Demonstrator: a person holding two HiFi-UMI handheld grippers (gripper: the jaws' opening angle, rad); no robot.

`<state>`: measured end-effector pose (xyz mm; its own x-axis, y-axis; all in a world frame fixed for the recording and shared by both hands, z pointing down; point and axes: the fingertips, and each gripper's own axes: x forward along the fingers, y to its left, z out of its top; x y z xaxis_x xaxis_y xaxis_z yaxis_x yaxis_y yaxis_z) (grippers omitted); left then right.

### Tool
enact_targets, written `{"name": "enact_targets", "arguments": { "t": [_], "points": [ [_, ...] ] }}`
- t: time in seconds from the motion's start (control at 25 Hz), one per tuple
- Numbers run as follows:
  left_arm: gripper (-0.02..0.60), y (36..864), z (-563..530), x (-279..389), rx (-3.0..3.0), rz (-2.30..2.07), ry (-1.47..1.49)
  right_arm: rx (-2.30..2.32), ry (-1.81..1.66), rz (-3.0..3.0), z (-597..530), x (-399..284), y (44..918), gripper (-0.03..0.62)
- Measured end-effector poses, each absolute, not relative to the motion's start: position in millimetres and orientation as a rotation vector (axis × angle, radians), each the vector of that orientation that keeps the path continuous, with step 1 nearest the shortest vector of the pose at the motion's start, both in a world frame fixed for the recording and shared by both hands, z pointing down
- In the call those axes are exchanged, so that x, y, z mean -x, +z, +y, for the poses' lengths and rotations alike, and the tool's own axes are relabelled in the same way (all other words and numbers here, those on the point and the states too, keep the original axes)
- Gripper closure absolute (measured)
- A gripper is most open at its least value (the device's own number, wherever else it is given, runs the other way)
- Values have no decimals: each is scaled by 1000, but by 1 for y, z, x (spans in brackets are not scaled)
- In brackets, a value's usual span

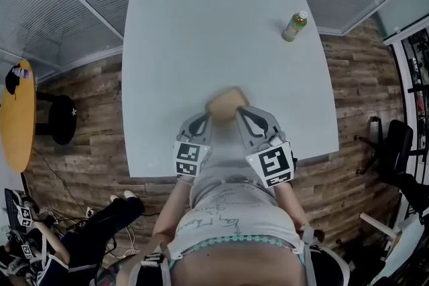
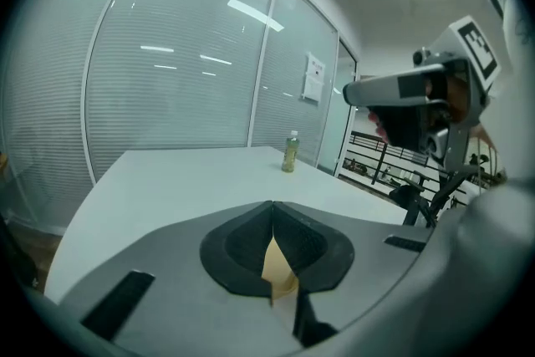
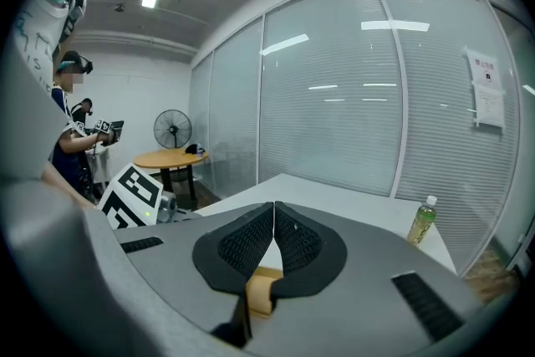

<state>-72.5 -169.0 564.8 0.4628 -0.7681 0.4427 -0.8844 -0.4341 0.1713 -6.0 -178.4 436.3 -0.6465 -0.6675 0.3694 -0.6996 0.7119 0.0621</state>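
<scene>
With the fingers of the left gripper point(image 1: 205, 118) and right gripper point(image 1: 242, 114) each closed on just an edge of the tan pack point(image 1: 226, 102), over the surface point(image 1: 201, 30) well apart from the bottle point(image 1: 294, 26), uneven pulling could tear it or let it slip and drop.

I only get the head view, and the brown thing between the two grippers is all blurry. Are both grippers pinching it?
Observer: The left gripper is. In its own view the jaws are shut on a thin edge of the tan thing.
Operator: And the other one?
Observer: The right gripper is pinching it too. Its jaws meet at the tips, with a tan piece clamped lower down.
Operator: Is there anything in the room I can't see?
Observer: A standing fan beside the round orange table shows in the right gripper view.
</scene>
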Motion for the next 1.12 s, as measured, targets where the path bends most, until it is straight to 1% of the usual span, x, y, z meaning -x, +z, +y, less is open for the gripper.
{"name": "enact_targets", "arguments": {
  "t": [0.32,0.64,0.68,0.72,0.84,1.0,1.12],
  "points": [
    [583,624,-167,75,-2172,-1302,441,-1089,155,-2524,-183,-1,444,592],
    [576,657,-160,77,-2094,-1250,492,-1095,172,-2518,-187,-2,446,592],
    [508,661,-160,77,-2078,-1241,493,-1098,175,-2516,-187,-3,447,592],
    [457,664,-160,77,-2062,-1238,496,-1101,183,-2514,-186,-5,448,592],
    [435,671,-161,82,-2009,-1259,490,-1112,219,-2529,-186,-7,447,592],
    [388,686,-164,83,-1896,-1239,451,-1118,231,-2526,-187,-8,449,592],
    [385,700,-166,80,-1795,-1224,402,-1117,233,-2527,-187,-10,449,592]
  ]
}}
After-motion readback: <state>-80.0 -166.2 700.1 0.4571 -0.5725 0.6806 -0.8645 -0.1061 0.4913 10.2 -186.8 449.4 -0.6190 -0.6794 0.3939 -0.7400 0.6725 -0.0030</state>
